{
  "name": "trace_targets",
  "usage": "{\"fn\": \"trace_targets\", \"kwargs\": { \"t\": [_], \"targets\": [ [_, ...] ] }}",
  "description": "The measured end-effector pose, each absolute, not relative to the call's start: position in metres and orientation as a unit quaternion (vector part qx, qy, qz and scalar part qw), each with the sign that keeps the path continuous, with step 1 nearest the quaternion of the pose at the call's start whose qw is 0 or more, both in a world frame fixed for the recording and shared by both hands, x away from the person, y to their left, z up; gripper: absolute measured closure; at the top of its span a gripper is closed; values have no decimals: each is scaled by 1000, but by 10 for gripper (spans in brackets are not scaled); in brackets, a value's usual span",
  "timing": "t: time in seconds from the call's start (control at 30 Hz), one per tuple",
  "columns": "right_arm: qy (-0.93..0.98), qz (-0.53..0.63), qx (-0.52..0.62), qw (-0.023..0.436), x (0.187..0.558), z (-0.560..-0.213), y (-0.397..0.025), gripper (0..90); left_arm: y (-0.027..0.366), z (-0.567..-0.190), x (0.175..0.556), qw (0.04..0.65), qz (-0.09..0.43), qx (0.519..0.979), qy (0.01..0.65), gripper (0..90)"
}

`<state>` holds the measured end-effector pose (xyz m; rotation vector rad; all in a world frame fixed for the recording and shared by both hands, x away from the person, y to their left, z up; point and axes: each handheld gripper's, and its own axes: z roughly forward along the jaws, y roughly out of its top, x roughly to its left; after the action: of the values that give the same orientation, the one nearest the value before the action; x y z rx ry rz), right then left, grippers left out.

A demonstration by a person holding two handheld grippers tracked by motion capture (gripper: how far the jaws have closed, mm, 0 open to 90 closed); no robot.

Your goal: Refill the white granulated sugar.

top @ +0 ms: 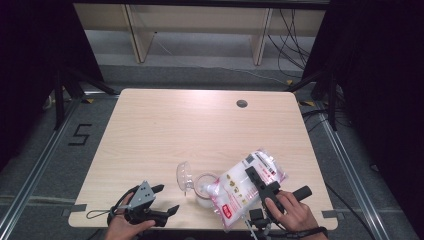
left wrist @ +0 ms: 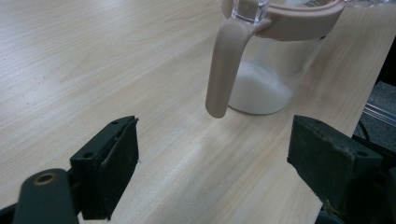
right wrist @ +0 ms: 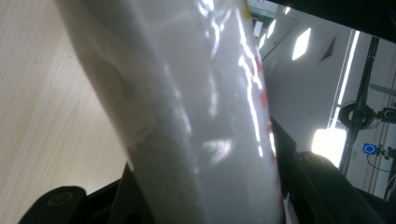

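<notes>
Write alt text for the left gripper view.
A clear jar with a beige rim and handle stands on a light wooden table, a mound of white powder at its bottom. The left gripper waits open before it, holding nothing.

A large black figure "5" (top: 80, 135) is marked on the grey floor (top: 45, 165) left of the worktop. The clear bag of white grains (top: 247, 187) carries red labels and a small dark code patch near its far end, but the print is too small to read. No other lettering is legible.
</notes>
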<state>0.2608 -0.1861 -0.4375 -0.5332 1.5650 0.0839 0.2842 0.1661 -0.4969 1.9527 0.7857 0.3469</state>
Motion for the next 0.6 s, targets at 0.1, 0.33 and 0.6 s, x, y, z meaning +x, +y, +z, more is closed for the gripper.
{"fn": "trace_targets", "kwargs": {
  "t": [0.1, 0.33, 0.6],
  "targets": [
    [694, 34, -240, 678, 261, -436, -187, 603, 166, -497, 284, 484, 139, 799, 328, 160],
    [691, 36, -240, 681, 263, -436, -189, 603, 166, -497, 283, 482, 141, 800, 329, 160],
    [696, 31, -234, 678, 262, -436, -190, 604, 167, -497, 284, 481, 146, 804, 318, 160]
  ]
}}
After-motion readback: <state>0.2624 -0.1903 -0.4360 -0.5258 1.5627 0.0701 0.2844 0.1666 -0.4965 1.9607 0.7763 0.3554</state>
